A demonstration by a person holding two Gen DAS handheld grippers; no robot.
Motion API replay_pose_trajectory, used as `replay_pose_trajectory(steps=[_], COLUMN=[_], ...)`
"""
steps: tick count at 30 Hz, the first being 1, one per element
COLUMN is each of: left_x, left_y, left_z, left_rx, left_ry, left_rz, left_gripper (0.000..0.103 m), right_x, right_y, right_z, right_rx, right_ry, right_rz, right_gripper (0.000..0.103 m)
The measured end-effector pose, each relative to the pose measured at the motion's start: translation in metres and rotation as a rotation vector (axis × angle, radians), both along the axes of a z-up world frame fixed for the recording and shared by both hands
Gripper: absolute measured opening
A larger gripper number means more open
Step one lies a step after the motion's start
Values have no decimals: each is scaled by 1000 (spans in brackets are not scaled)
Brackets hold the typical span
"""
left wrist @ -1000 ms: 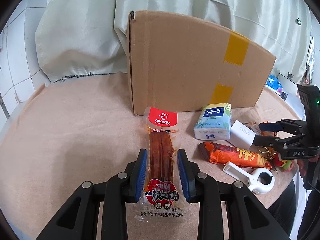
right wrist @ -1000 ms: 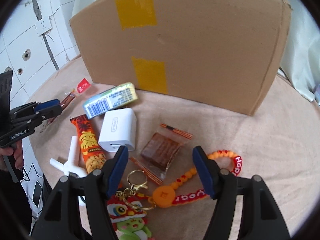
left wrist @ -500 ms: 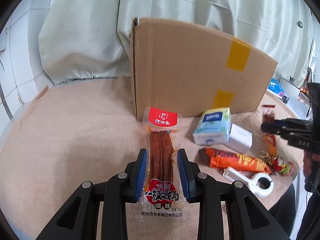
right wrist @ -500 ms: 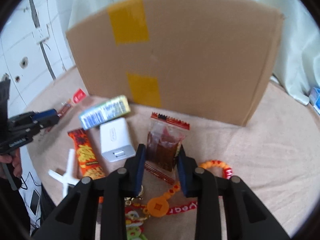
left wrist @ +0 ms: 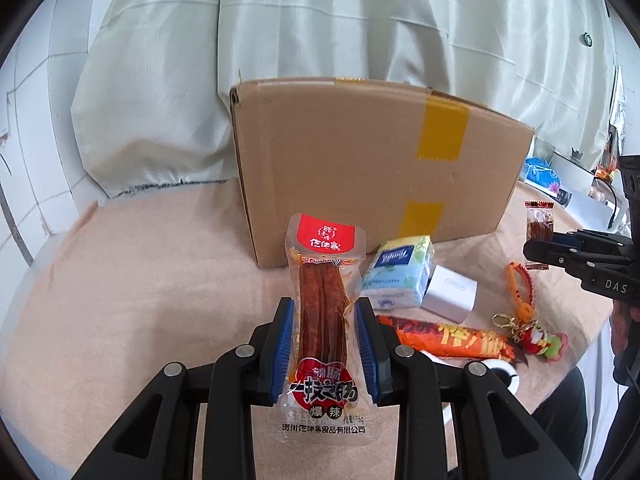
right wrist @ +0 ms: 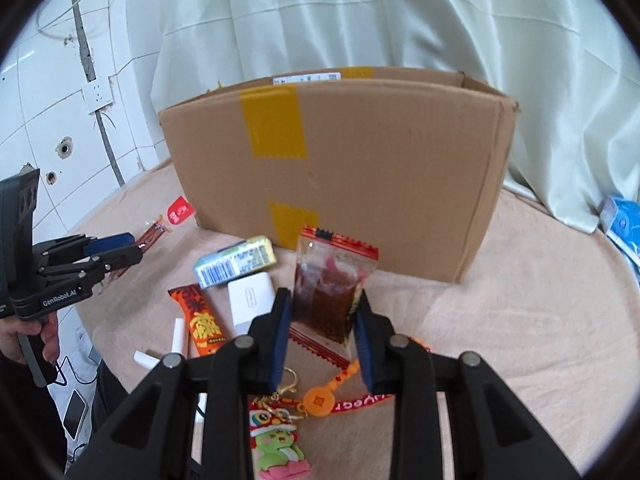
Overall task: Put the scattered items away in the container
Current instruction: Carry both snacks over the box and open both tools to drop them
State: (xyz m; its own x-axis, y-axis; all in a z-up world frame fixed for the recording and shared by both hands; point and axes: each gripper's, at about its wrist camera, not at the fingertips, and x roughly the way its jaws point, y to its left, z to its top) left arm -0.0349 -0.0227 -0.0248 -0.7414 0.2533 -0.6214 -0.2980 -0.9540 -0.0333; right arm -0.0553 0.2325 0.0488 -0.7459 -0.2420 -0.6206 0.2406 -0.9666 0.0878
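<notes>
A tall cardboard box (left wrist: 360,152) (right wrist: 340,168) with yellow tape stands at the back of the beige-covered table. My left gripper (left wrist: 325,344) is shut on a long red sausage packet (left wrist: 324,304), held up off the cloth. My right gripper (right wrist: 323,332) is shut on a small brown snack packet (right wrist: 328,292) with a red top strip, lifted above the table. On the cloth lie a tissue pack (left wrist: 398,276), a white charger (left wrist: 450,298), an orange snack bar (left wrist: 448,342) and a keychain with a lion charm (right wrist: 276,440).
A white plastic clip (right wrist: 176,340) lies near the table's front edge. A pale curtain (left wrist: 320,20) hangs behind the box. Blue packets (right wrist: 622,224) sit at the far right. A phone (right wrist: 74,414) lies below the table edge, where a hand (right wrist: 24,340) holds the left gripper's handle.
The right gripper's jaws closed on the brown snack packet and lifted it off the cloth. Both grippers rose, so the box's top edge now shows lower in both views.
</notes>
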Motion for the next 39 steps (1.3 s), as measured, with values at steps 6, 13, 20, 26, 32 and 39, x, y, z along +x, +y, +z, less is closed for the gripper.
replay_pose_trajectory(steps=[6,13,20,26,32,39], left_x=[-4,-49,-122,-166,-187,-196], left_y=[6,24,49,62,66,69], left_z=[55,127,157,143,111,93], left_rx=[-11,-19,-32,-50,-66,-71], left_ry=[93,170,126,49,-23,-56], left_rz=[-15,-40,-73,-79,-78,-77], left_gripper=[31,31,31,31,31,31], right_x=[7,-17,-81,-128,-160,-172], right_y=[3,6,-1,-9,-14,-6], right_z=[45,123,160,147,116,94], right_rx=[1,6,15,3,9,-5], right_ry=[85,198,196,128,34,-20], right_rz=[6,31,39,53,65,43], right_gripper=[34,34,34,34,34,34])
